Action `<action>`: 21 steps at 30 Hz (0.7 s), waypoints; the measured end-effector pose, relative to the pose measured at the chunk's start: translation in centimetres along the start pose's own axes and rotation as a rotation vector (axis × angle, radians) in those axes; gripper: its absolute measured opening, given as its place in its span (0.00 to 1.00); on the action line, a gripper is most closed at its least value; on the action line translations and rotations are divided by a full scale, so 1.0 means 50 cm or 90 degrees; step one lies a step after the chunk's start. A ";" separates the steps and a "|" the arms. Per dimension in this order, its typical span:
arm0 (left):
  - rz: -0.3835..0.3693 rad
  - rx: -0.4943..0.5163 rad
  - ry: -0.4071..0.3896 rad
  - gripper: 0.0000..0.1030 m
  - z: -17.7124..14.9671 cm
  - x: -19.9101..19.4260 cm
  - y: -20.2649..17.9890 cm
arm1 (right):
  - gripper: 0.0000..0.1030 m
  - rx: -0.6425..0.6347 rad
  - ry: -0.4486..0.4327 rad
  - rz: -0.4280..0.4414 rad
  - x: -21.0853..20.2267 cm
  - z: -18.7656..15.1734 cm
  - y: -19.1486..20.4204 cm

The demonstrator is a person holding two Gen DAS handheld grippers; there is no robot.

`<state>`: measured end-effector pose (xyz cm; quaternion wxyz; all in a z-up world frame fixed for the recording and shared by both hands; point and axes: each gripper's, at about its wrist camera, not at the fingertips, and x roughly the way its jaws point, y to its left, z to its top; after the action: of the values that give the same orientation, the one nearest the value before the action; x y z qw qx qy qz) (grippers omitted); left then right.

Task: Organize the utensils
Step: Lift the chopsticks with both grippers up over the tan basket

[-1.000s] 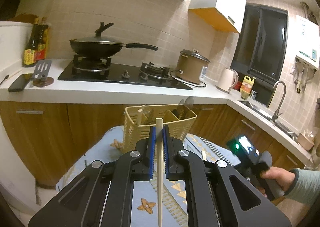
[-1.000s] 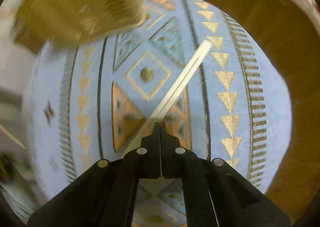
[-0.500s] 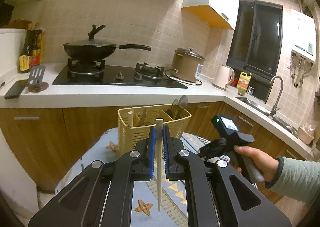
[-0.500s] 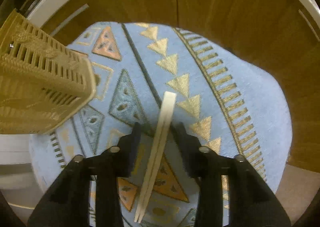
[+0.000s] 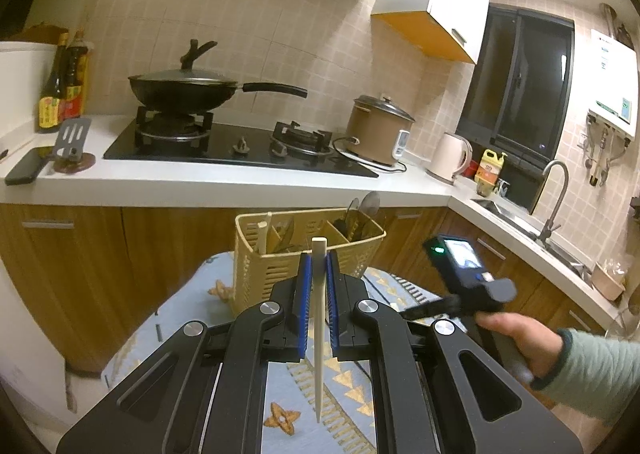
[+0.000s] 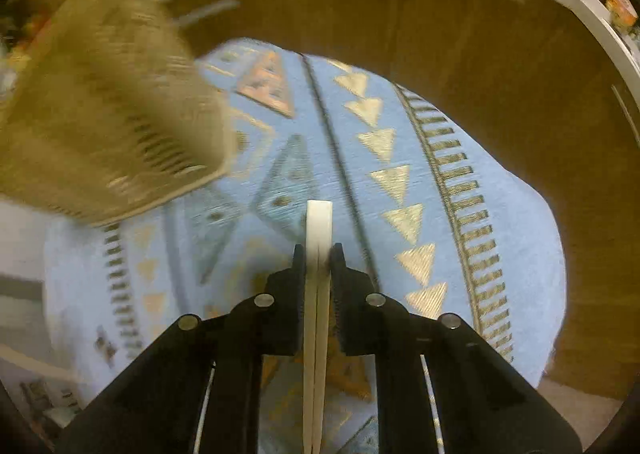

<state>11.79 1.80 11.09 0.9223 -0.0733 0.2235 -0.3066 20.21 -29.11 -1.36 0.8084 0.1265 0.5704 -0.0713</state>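
My left gripper (image 5: 318,259) is shut on one pale chopstick (image 5: 319,334), which runs along the blue pads with its blunt end sticking out towards the yellow slotted utensil basket (image 5: 256,266). The basket holds a chopstick, spoons and other utensils. In the right wrist view my right gripper (image 6: 318,254) points steeply down over the blue patterned tablecloth (image 6: 400,174). Its jaws are closing, and the pads press on a pair of pale chopsticks (image 6: 319,222) held side by side. The blurred basket (image 6: 112,126) lies to its upper left.
A person's hand (image 5: 516,338) in a green sleeve holds the right gripper's handle at the right. Behind the small table run wooden cabinets (image 5: 80,254) and a white counter (image 5: 200,182) with a hob, wok, rice cooker, kettle and sink.
The right gripper opened around the chopstick pair on the cloth, then closed on it and lifted it slightly. The left gripper keeps its single chopstick and has hardly moved.
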 end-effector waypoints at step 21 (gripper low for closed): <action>0.091 0.044 -0.148 0.05 0.181 -0.025 -0.095 | 0.10 -0.078 -0.449 0.255 -0.386 -0.011 0.111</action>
<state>12.51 -1.25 20.89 0.9635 -0.0606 0.1094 -0.2369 14.62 -24.23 17.30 0.9584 0.1542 0.2254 0.0824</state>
